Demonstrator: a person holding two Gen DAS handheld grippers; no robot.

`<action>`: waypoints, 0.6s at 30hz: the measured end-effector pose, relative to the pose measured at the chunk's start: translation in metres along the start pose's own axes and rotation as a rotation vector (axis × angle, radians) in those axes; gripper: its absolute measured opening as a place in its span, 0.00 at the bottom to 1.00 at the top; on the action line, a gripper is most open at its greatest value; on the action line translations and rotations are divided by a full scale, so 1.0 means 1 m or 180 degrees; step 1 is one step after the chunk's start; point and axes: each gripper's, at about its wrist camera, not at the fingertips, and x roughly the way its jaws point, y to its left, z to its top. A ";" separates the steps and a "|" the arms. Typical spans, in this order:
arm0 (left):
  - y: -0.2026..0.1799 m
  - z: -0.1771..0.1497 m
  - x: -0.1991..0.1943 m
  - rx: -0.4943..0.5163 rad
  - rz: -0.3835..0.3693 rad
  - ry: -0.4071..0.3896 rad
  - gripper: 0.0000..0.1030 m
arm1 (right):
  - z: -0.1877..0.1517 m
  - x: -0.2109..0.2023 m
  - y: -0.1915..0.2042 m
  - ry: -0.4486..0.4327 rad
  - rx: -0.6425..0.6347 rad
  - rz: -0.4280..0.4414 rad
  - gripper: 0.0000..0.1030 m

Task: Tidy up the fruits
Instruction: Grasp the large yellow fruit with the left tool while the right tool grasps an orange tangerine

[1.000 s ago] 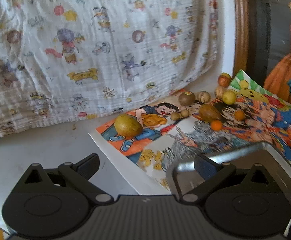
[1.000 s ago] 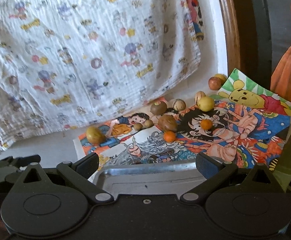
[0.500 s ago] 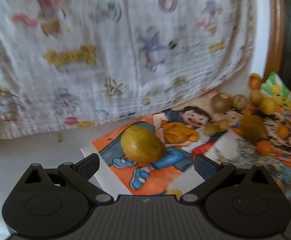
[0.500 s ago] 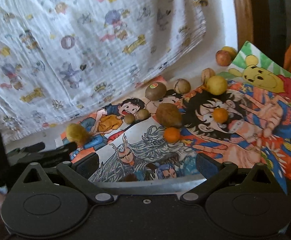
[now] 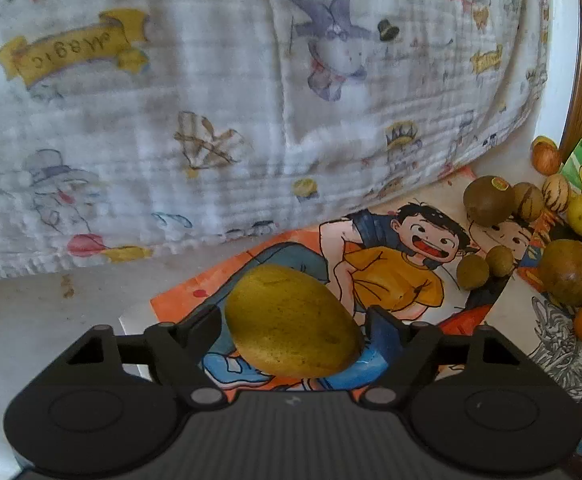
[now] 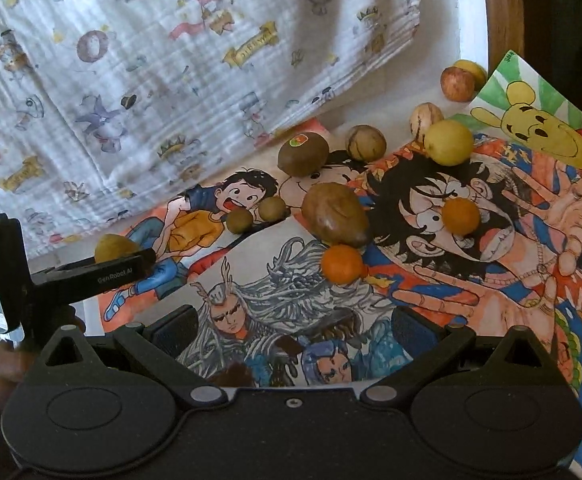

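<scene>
A yellow-green mango (image 5: 291, 320) lies on the cartoon poster (image 5: 395, 284), and my left gripper (image 5: 295, 322) is shut on it, a finger touching each side. The right wrist view shows the same mango (image 6: 111, 246) behind the left gripper's finger (image 6: 103, 270). My right gripper (image 6: 295, 328) hangs open above the poster (image 6: 491, 280) with nothing between its fingers. Ahead of it lie a large brown fruit (image 6: 335, 220), two small oranges (image 6: 341, 264), a stickered kiwi (image 6: 303, 156), a yellow lemon (image 6: 449, 142) and two small green fruits (image 6: 239, 220).
A white cartoon-print cloth (image 6: 131, 80) hangs behind the fruits. A reddish apple (image 6: 457, 84) and striped round fruits (image 6: 365, 142) sit near a wooden frame (image 6: 503, 8) at the back right. Bare white surface (image 5: 51, 320) lies left of the poster.
My left gripper moved forward to the mango and its fingers closed onto it. My right gripper moved forward over the poster, and the metal tray dropped out of view.
</scene>
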 end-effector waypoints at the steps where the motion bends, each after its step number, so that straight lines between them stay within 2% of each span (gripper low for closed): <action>1: 0.000 0.001 0.002 0.0002 0.0003 0.0007 0.77 | 0.001 0.002 0.000 0.0007 -0.0009 -0.0001 1.00; 5: -0.002 0.000 0.006 0.0018 -0.0002 0.0011 0.70 | 0.005 0.012 -0.003 0.0048 -0.0014 0.0006 1.00; 13: 0.000 -0.002 0.002 0.0058 -0.0028 -0.0038 0.68 | 0.011 0.029 -0.004 0.0088 -0.0102 -0.0022 0.99; 18: 0.001 -0.003 -0.010 0.0048 -0.0074 -0.0061 0.68 | 0.020 0.050 -0.015 0.0221 0.0052 -0.0060 0.96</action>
